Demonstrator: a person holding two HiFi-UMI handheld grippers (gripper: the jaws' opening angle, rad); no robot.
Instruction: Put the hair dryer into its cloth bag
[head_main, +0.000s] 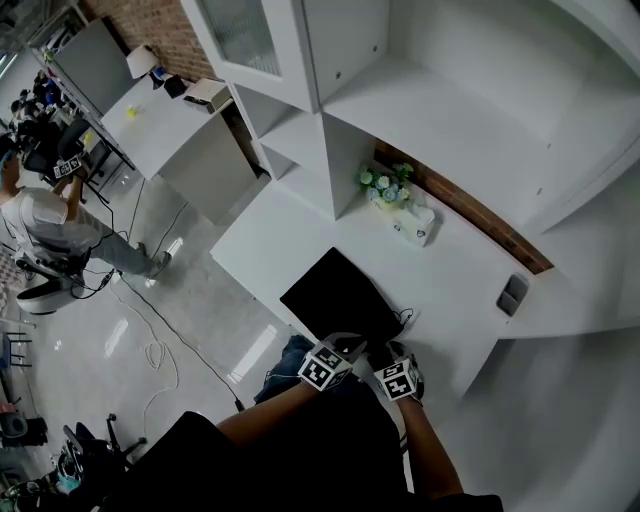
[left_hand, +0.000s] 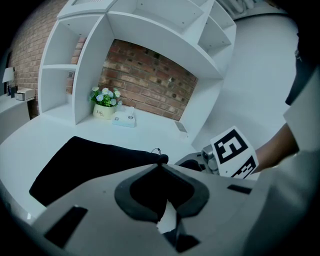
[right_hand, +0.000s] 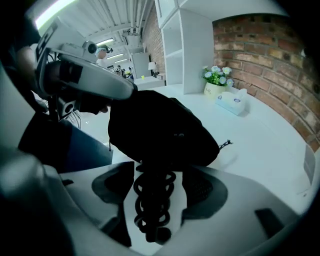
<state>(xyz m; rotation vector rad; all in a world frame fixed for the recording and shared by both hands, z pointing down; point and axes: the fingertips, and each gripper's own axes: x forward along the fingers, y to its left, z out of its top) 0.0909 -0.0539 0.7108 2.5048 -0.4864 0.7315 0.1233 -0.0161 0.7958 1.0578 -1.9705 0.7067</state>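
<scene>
Step in hand: stowing. Judging by the bulge in the cloth bag (right_hand: 160, 127), the hair dryer's body is already inside; the dryer itself shows in no view.
Left gripper (left_hand: 160, 169): jaws clenched on a fold of the black bag at its near edge, holding the mouth up, lower centre of its own view.
Right gripper (right_hand: 155, 175): jaws spread wide and released. The coiled cord (right_hand: 152, 205) hangs between them, and the pads do not press on it.
Cord: runs down from the bag's mouth to the lower centre of the right gripper view, so it is outside the bag.
Bag: lies on the white desk (head_main: 440, 270), at the centre of the head view, just above both grippers.
Background: a flower pot (head_main: 385, 185) and a tissue box (head_main: 417, 225) stand at the back of the desk, well apart from the bag.
Next move, as I judge it: take the loose coil with the right jaws and feed it into the mouth while the left keeps the fabric lifted. The springy coil may snag on the rim or slip back out.
</scene>
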